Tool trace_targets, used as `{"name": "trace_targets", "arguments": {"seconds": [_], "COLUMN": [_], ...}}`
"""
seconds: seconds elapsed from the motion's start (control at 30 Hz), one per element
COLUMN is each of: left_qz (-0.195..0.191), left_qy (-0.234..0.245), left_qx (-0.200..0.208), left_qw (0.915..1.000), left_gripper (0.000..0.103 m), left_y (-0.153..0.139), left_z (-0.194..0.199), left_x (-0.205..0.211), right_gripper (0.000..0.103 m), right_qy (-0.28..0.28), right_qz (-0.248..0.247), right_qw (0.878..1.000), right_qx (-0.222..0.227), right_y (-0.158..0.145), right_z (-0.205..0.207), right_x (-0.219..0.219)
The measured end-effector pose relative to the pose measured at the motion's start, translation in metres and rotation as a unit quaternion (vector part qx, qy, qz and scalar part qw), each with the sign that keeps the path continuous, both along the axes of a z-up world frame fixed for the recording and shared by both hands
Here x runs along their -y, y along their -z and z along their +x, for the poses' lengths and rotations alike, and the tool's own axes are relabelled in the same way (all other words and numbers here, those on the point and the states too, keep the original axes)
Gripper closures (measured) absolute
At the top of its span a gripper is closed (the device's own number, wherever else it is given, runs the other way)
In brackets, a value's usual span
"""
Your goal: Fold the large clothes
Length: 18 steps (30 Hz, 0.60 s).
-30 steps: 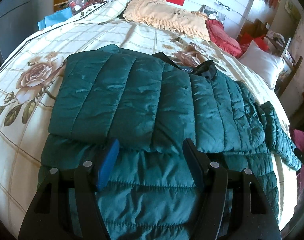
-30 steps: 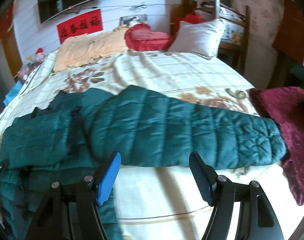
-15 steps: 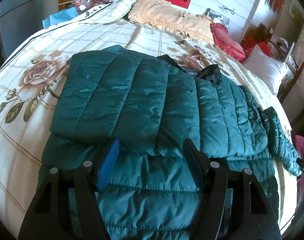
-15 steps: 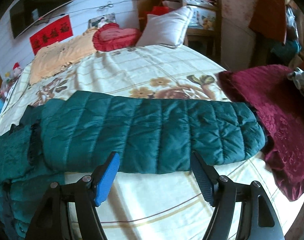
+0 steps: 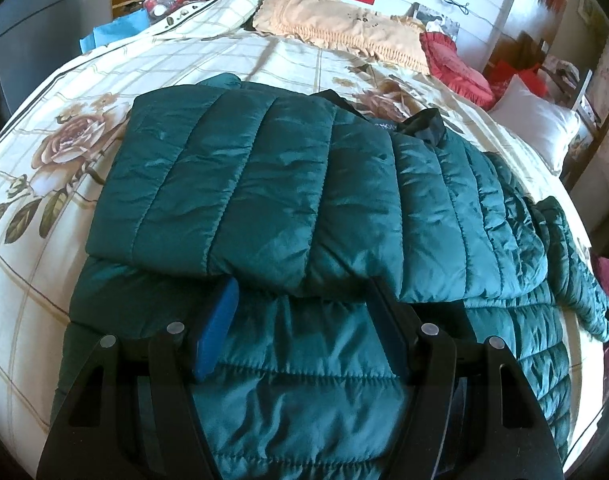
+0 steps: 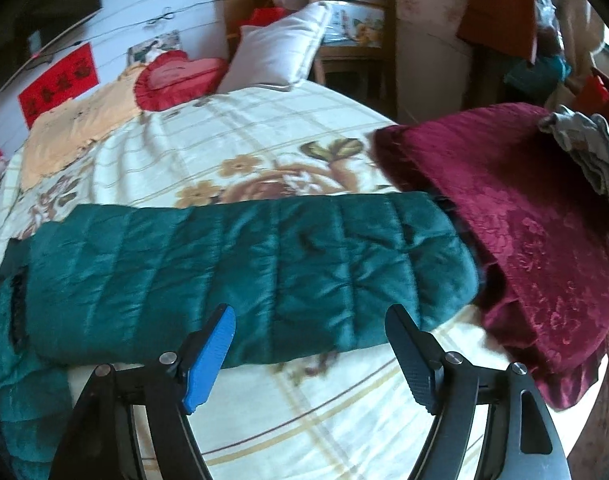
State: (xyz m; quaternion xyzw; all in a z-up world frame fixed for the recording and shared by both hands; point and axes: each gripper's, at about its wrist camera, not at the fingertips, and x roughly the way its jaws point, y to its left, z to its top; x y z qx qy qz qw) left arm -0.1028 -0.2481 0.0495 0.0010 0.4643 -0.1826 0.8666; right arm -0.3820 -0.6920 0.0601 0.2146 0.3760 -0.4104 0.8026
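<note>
1. in the left wrist view, the left gripper (image 5: 302, 300) is seen with its jaws standing moderately apart, and nothing is clamped by them. the green quilted jacket (image 5: 264, 184) is spread on the bed (image 5: 44, 240), and its quilted body fills the gap between the jaws and the space beneath them. a folded-over sleeve (image 5: 232, 176) is laid across the jacket just ahead of the jaw tips, its near edge at or over the tips; whether it is touched cannot be told. the dark collar (image 5: 424, 124) is seen further ahead, toward the right jaw's side.

2. in the right wrist view, the right gripper (image 6: 310, 320) is seen with its jaws wide and opening, and nothing is gripped. the jacket's other sleeve (image 6: 244, 272) is stretched across just ahead of both tips, its cuff end beyond the right jaw, against a maroon blanket (image 6: 524, 220). bare bedsheet is seen between the jaws.
</note>
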Motion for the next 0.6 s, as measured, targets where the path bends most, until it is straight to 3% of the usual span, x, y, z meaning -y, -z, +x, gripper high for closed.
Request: {"name": "trace_targets", "arguments": {"seconds": [0.43, 0.5, 0.6], "left_qz": [0.007, 0.008, 0.008], "left_qy": [0.005, 0.006, 0.007], "left_qx": [-0.003, -0.003, -0.003], "left_qw": [1.0, 0.9999, 0.9999], "left_gripper": [0.036, 0.037, 0.037], "left_y": [0.006, 0.006, 0.007], "left_z": [0.003, 0.003, 0.002], "left_x": [0.002, 0.002, 0.002], "right_gripper": [0.025, 0.02, 0.019], "right_qy": [0.082, 0.095, 0.106], "right_qz": [0.011, 0.018, 0.024], "right_qw": [0.997, 0.995, 0.994], "right_qx": [-0.002, 0.003, -0.001], "right_y": [0.014, 0.018, 0.025], "right_z": [-0.027, -0.031, -0.032], "right_x": [0.057, 0.066, 0.075]}}
